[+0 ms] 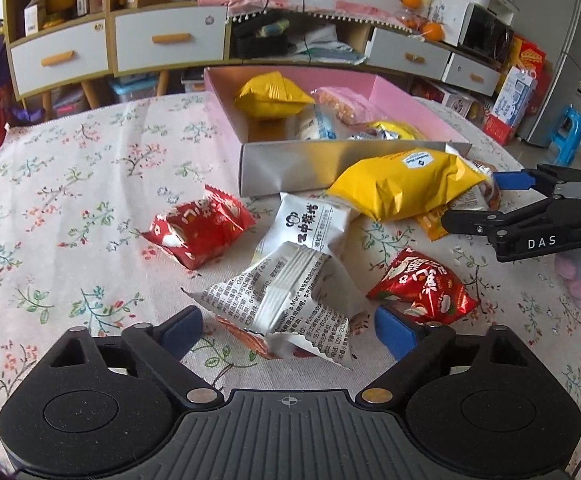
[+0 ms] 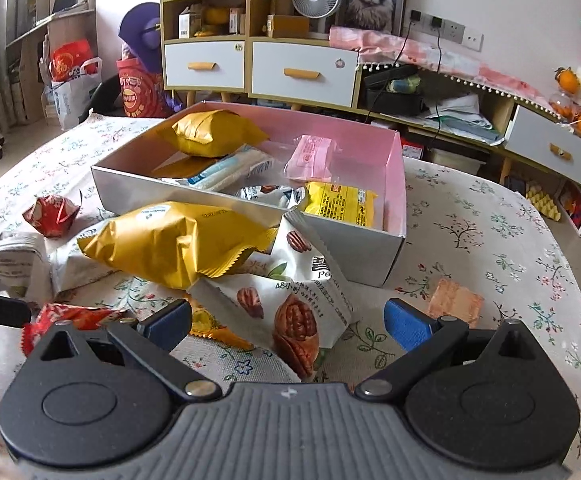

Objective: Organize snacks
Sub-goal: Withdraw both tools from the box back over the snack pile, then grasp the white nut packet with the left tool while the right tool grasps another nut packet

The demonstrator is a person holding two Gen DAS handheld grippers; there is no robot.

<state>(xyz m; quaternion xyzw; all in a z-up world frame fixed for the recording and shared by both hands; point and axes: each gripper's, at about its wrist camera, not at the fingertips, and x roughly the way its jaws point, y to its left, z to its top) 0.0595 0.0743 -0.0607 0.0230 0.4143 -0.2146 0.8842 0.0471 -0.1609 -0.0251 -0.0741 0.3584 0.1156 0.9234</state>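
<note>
- Far left on the flowered tablecloth [image 1: 70,208], a red snack packet [image 1: 200,230] lay alone, well apart from the box.
- The left gripper [image 1: 286,330] was spread wide, nothing pinched; a white printed packet [image 1: 286,300] lay between its blue pads, tilted, its long axis running away from the gripper toward the box. This looked like the left hand's coming pick: the pads flanked it but did not press.
- Just right of that, a second red packet [image 1: 422,288] sat by the right pad.
- A big yellow bag [image 2: 178,244] leaned against the near wall of the box, long axis left to right, over the heap.
- The right gripper [image 2: 288,322] was also spread and empty, a pecan packet [image 2: 294,308] lying between its pads, pointing toward the box corner.
- The pink-lined box [image 2: 396,184], beyond the heap, already held a yellow bag, a pink packet, a pale blue-white packet and a flat yellow one.
- Far right, a small orange packet [image 2: 454,300] lay alone near the right pad.
</note>
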